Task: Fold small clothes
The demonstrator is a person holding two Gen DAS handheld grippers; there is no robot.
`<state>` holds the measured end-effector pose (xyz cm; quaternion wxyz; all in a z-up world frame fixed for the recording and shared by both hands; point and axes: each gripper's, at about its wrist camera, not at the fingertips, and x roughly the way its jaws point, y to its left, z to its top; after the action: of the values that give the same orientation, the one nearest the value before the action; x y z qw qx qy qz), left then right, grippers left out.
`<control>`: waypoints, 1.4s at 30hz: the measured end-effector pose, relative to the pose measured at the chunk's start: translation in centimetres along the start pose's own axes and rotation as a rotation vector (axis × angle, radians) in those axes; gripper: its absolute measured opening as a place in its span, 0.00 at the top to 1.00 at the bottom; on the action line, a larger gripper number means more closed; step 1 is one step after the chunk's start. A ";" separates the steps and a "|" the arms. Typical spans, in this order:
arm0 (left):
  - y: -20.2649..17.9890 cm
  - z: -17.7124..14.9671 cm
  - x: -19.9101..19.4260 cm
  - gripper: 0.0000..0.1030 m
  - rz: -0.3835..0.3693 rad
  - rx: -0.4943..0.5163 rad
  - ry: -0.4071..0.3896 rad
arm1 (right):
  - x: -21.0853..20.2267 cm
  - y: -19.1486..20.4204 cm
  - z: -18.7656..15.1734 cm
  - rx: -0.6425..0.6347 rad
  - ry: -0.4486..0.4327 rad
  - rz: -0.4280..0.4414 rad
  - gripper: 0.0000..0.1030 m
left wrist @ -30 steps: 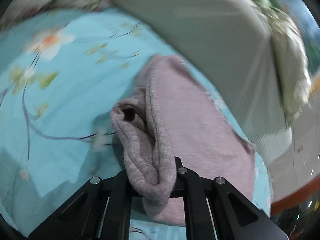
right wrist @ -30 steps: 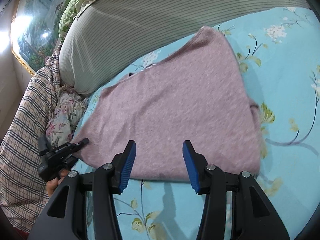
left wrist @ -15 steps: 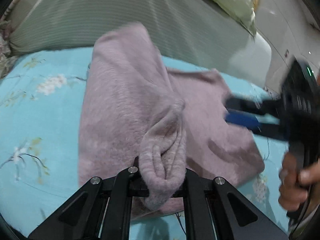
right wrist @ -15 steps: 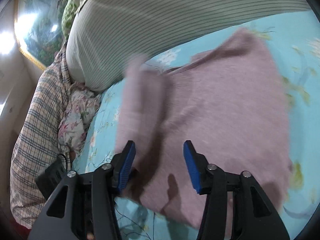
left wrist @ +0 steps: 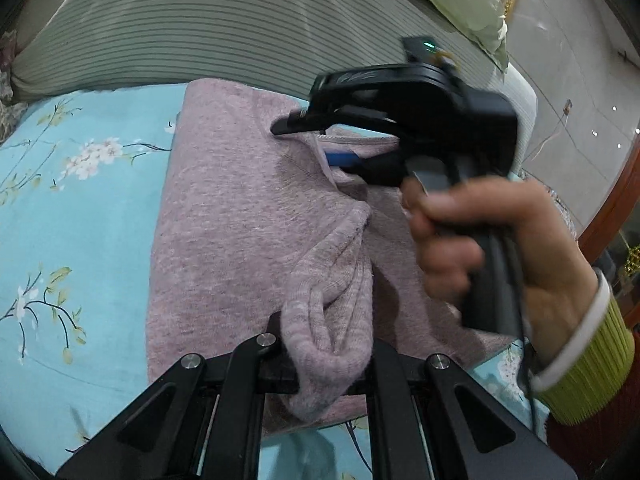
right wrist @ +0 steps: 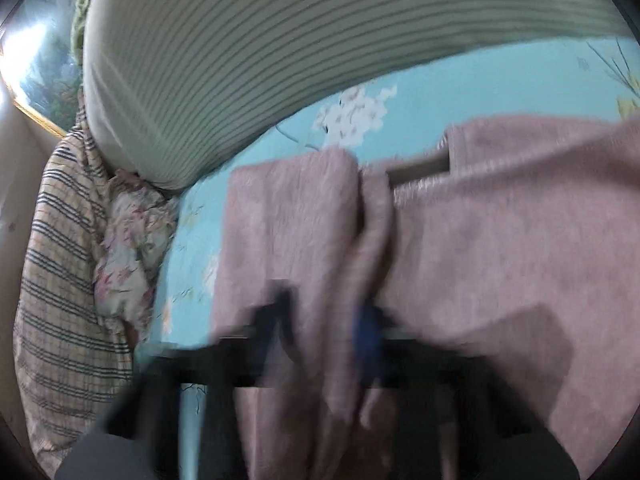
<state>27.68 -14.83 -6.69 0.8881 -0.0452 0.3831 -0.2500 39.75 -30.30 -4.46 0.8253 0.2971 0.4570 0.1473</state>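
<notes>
The pink garment [left wrist: 224, 216] lies on the blue floral sheet [left wrist: 72, 240], its far edge against the striped bolster [left wrist: 200, 28] that runs along the back of the bed. To the garment's left the sheet is bare and open out to the picture's edge; on the right the garment nearly reaches the bed's edge, with floor beyond.

The left gripper [left wrist: 328, 360] is clamped on a bunched fold at the garment's near edge. The right gripper [left wrist: 316, 144], held in a hand [left wrist: 492, 248] with a green cuff, reaches in from the right at the far edge; its jaws have just been closing, with a hem of the garment between them. The right wrist view is blurred. A mark on the right gripper's body is unreadable.
</notes>
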 end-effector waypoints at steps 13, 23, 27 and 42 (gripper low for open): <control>-8.0 1.6 -1.5 0.93 -0.190 0.064 -0.032 | -14.2 -2.1 -0.3 -0.092 -0.246 -0.059 0.88; -12.6 -0.5 4.0 0.93 -0.239 0.124 0.088 | -15.5 -9.4 -2.2 0.010 -0.226 -0.178 0.88; -12.7 -0.3 5.1 0.93 -0.232 0.133 0.106 | -15.2 -9.9 -2.3 0.009 -0.231 -0.198 0.88; -7.0 1.8 0.5 0.30 -0.255 0.080 0.097 | -17.1 -9.6 -7.9 0.026 -0.244 -0.195 0.28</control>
<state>26.38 -21.36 -3.81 0.8307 -0.0459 0.4066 -0.3776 23.64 -43.82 -2.28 0.8812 0.2774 0.3820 0.0235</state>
